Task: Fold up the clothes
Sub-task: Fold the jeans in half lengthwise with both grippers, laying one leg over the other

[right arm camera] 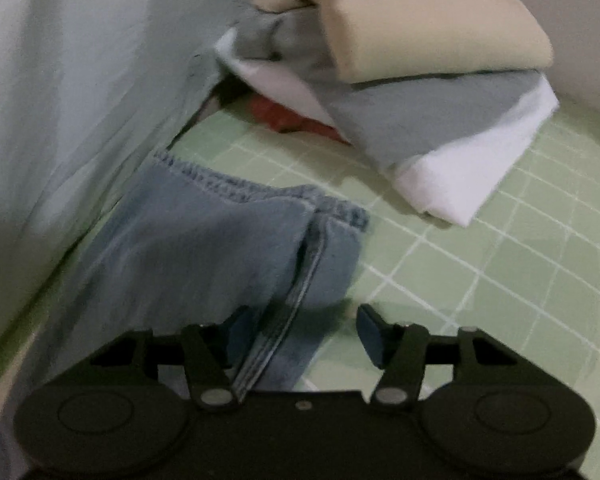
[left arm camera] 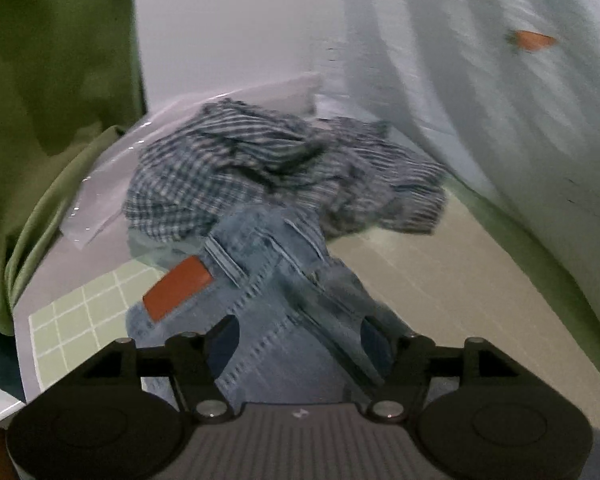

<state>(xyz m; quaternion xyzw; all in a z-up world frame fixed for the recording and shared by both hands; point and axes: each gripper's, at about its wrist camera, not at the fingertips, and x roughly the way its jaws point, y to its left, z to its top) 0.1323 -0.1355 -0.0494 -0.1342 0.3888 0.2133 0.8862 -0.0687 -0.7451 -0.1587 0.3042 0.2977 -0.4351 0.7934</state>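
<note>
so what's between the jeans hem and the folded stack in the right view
Only bare green grid mat shows between the jeans hem and the folded stack in the right wrist view; they lie apart.

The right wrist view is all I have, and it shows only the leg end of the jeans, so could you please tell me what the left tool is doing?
Observer: The left tool is open, its fingers either side of the jeans near the waistband, where an orange-brown patch shows.
Operator: Thank you. Is anything lying beyond that waistband?
Observer: Yes, a crumpled checked shirt lies just past the waistband.
Operator: And what is under that shirt, please?
Observer: Its left part rests on a sheet of clear plastic; a green cloth hangs further left.
</note>
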